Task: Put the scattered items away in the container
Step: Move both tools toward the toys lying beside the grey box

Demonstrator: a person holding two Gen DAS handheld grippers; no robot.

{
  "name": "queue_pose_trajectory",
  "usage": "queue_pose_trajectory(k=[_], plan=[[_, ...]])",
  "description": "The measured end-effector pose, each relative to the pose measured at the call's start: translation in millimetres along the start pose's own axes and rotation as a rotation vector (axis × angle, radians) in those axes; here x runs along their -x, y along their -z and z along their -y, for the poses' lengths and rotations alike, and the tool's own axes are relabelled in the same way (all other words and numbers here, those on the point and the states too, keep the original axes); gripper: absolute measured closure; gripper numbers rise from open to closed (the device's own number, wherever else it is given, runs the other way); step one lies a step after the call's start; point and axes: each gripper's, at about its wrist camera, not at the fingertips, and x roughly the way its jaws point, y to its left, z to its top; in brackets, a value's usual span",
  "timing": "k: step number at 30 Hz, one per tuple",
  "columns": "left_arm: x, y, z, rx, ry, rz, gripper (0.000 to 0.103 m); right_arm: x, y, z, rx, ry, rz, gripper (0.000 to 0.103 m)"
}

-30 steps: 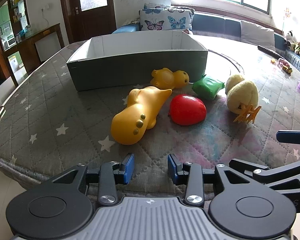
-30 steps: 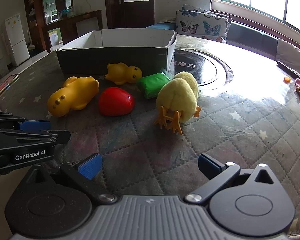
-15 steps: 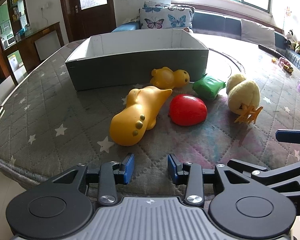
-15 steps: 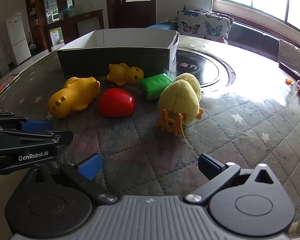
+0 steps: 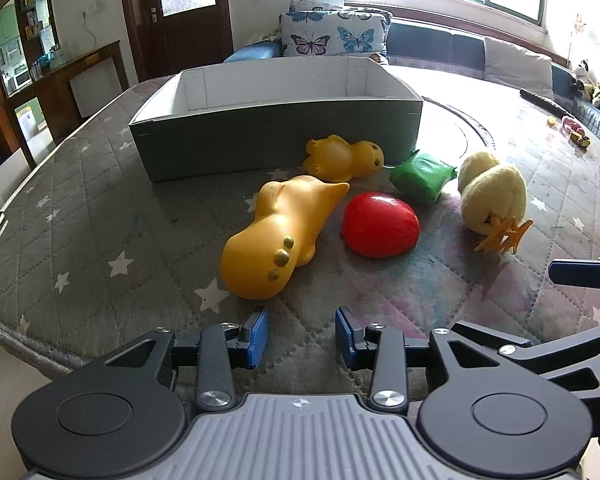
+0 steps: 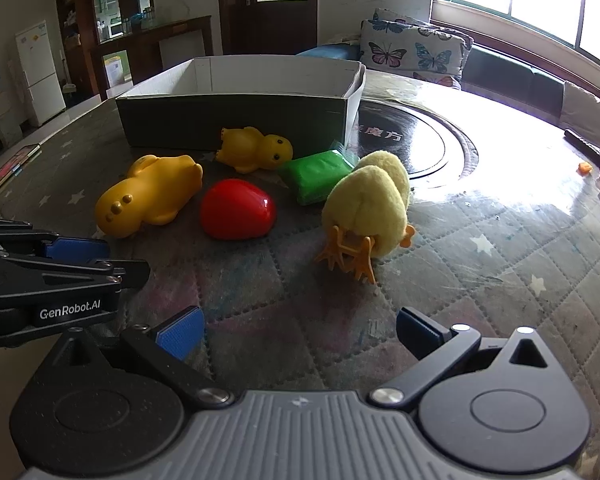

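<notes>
1. the big yellow rubber toy (image 5: 284,236) lies leftmost on the worktop (image 5: 100,216), nearest the left gripper (image 5: 300,336), whose jaws sit part open on nothing.
2. the red heart (image 6: 236,208), small yellow duck (image 6: 256,148) and green packet (image 6: 320,174) lie before the box (image 6: 236,120), which looks empty, though its floor is hidden.
3. the right gripper (image 6: 296,332), wide open and empty, has edged closer to the plush chick (image 6: 366,204), probably its first pick; both point steeply down.
</notes>
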Motion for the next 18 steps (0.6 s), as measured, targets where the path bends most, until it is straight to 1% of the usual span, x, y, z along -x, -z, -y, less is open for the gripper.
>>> queue_pose_trajectory(k=[3, 5, 9, 12, 14, 15, 17, 18], plan=[[-1.1, -1.0, -1.0, 0.003, 0.0, -0.002, 0.063, 13.6, 3.5, 0.3, 0.0, -0.005, -0.004, 0.0], [-1.3, -1.6, -1.6, 0.004, 0.0, -0.003, 0.063, 15.2, 9.3, -6.7, 0.0, -0.006, -0.004, 0.0], [-2.0, -3.7, -3.4, 0.008, 0.003, -0.003, 0.063, 23.2, 9.7, 0.4, 0.004, -0.013, -0.005, 0.0], [-2.8, -5.6, -5.4, 0.013, 0.004, -0.005, 0.063, 22.5, -0.1, 2.6, 0.009, -0.017, -0.005, 0.0], [-3.4, -6.9, -6.9, 0.017, 0.004, -0.006, 0.063, 28.8, 4.5, -1.9, 0.01, -0.017, -0.003, 0.0], [-3.7, -7.5, -7.8, 0.019, 0.004, -0.006, 0.063, 23.5, -6.8, 10.1, 0.012, -0.022, -0.004, 0.0], [-4.2, -8.5, -9.3, 0.023, 0.004, -0.006, 0.063, 29.2, -15.8, 9.3, 0.015, -0.025, -0.005, 0.0], [-4.3, -9.1, -10.2, 0.026, 0.005, -0.006, 0.063, 33.6, -14.3, 6.6, 0.016, -0.028, -0.004, 0.0]])
